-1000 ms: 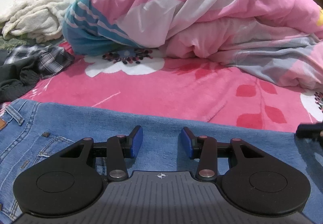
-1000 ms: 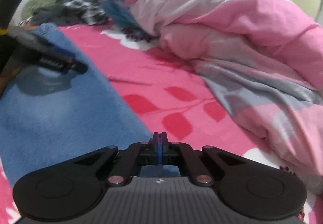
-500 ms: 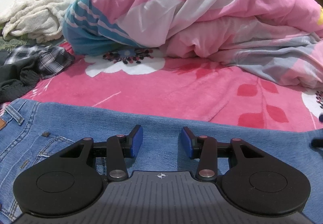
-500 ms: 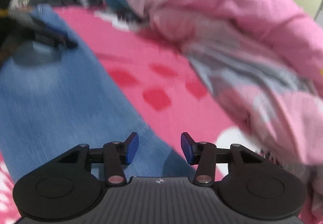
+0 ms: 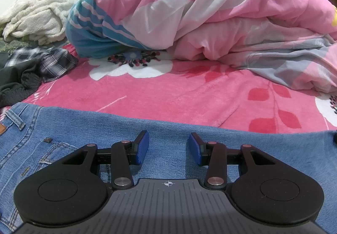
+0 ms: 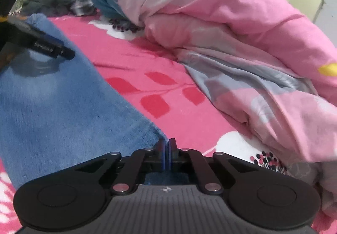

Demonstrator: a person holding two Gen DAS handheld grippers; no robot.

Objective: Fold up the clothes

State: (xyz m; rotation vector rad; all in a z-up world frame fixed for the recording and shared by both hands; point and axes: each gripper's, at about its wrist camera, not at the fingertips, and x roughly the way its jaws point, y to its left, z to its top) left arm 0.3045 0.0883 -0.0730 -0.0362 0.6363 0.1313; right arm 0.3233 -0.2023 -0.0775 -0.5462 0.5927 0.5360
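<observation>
Blue jeans [image 5: 88, 128] lie flat across the near part of the pink flowered bed, with the waistband and belt loop at the left in the left wrist view. My left gripper [image 5: 168, 147] hovers over the denim, open, its blue pads well apart and nothing between them. In the right wrist view one jeans leg [image 6: 63, 111] runs from the upper left down to my right gripper [image 6: 166, 154]. That gripper's pads are pressed together right at the leg's far edge, with denim pinched in them. A finger [image 6: 52, 49] of the left gripper shows at the upper left, above the jeans.
A bunched pink, white and blue duvet [image 5: 210, 12] fills the back and right of the bed [image 5: 168, 95]. A pile of clothes sits at the back left: a cream fleece [image 5: 35, 17], a plaid shirt [image 5: 52, 61] and a dark garment [image 5: 19, 84].
The right gripper opened, shifted a little along the jeans leg's edge, and has shut again there. The left gripper has not moved and stays open.
</observation>
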